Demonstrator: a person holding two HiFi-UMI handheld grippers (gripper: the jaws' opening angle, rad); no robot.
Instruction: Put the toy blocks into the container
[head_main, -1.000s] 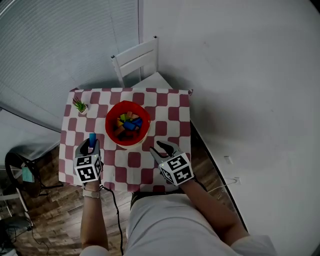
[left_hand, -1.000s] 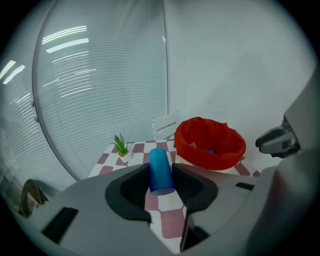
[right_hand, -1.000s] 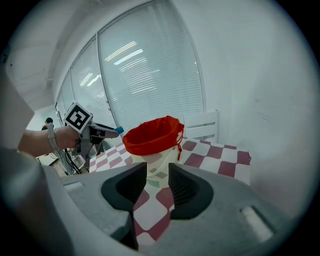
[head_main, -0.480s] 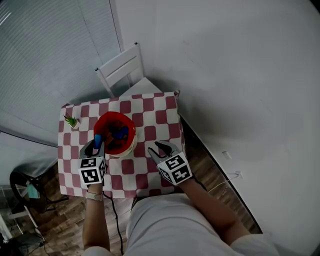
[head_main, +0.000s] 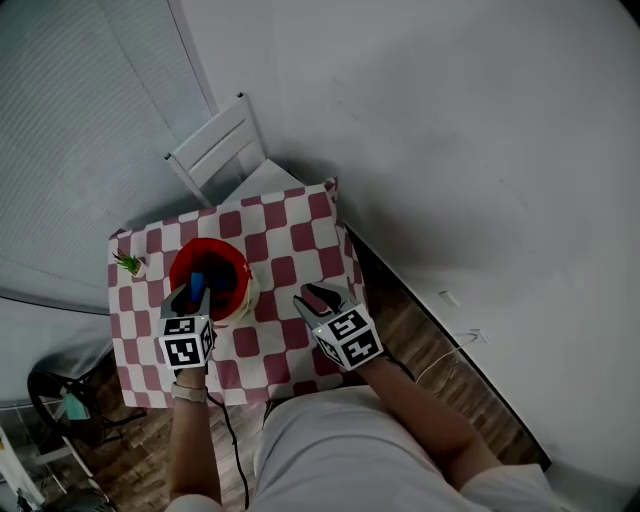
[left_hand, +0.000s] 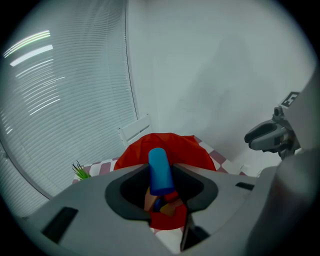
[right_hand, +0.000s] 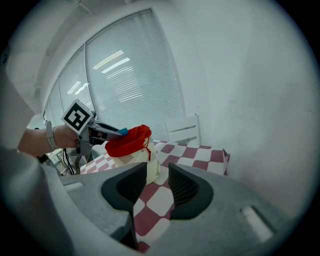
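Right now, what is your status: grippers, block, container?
Left gripper shut on blue block, above red container. Right gripper open, empty, over checkered table. Other blocks inside container. Nothing in the way.

A small table (head_main: 290, 270) under a red-and-white checked cloth stands in a room corner, with a white wooden chair (head_main: 215, 150) at its far edge. Closed slatted blinds (head_main: 70, 130) cover the window at left. A plain grey wall (head_main: 450, 120) rises at right above wood-plank flooring (head_main: 125, 445).
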